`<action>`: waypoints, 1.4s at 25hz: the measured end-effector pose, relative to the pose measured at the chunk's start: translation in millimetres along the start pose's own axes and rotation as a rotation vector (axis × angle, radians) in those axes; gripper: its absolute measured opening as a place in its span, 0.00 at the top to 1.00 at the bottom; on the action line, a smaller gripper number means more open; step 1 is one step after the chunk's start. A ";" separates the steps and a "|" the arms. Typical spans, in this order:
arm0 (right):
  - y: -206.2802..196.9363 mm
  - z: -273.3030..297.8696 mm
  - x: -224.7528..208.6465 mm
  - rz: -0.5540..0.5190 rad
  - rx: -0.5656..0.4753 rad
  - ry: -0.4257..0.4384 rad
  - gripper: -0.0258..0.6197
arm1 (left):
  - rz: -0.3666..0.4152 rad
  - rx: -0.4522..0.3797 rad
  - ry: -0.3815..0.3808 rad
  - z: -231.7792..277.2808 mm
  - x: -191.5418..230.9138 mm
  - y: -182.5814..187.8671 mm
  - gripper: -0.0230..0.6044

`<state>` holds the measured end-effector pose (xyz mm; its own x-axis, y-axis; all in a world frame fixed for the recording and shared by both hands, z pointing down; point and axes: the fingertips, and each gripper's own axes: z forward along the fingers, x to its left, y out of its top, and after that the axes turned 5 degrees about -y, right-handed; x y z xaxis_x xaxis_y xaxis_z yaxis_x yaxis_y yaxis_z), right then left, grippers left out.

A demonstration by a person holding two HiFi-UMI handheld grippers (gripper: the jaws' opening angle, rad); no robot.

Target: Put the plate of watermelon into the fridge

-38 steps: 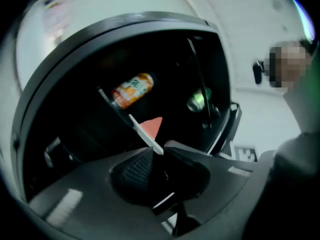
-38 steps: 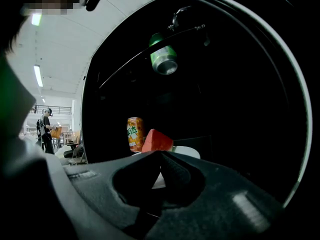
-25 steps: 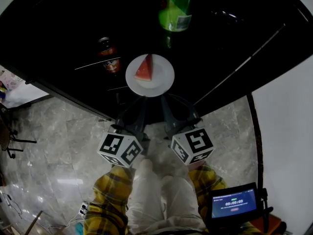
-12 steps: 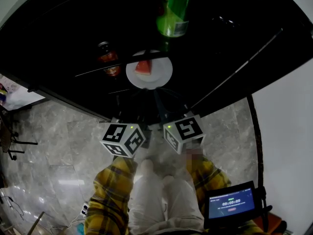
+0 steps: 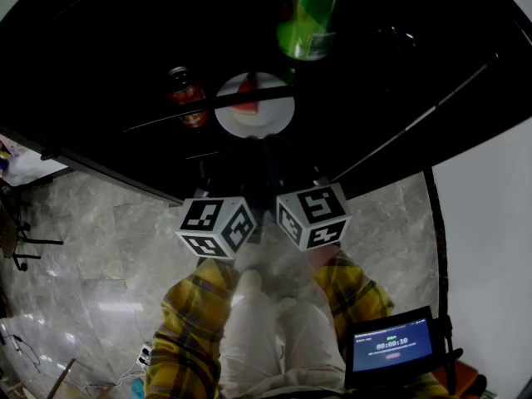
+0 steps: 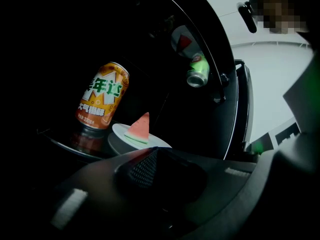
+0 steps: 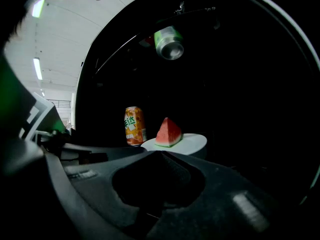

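**A:** Fridge (image 5: 399, 56) is dark all round. Where's the plate (image 7: 194, 142)?
**B:** Straight ahead of you, seemingly resting on the shelf (image 6: 62, 145), with the can (image 7: 134, 126) just beside it on the left.
**A:** And the grip?
**B:** Your left fingers (image 6: 95, 184) and right fingers (image 7: 230, 194) are both pinched closed on its near rim. I'd let go, then draw straight back

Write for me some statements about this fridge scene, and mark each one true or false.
1. The watermelon slice lies on a white plate. True.
2. An orange can stands beside the plate. True.
3. The can higher up is blue. False: it is a green can.
4. The left gripper has its jaws wide apart. False: they are closed on the plate's near rim.
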<state>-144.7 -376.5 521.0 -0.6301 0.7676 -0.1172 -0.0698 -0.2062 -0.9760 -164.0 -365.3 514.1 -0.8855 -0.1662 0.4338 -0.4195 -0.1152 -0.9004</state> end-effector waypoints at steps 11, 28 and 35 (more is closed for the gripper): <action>4.6 8.0 -4.3 0.038 0.014 -0.006 0.96 | 0.026 0.008 -0.003 3.4 -2.9 0.0 0.99; 41.6 -82.0 10.5 0.101 0.028 0.010 0.96 | 0.060 0.108 0.037 -63.0 -60.7 16.0 0.93; 78.3 -140.1 33.2 0.054 0.045 0.042 0.96 | 0.057 0.070 0.003 -92.7 -113.7 65.4 0.96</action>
<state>-62.8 -282.1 415.0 -0.6006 0.7795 -0.1782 -0.0721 -0.2747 -0.9588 -109.3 -263.1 402.9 -0.9082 -0.1711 0.3819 -0.3538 -0.1735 -0.9191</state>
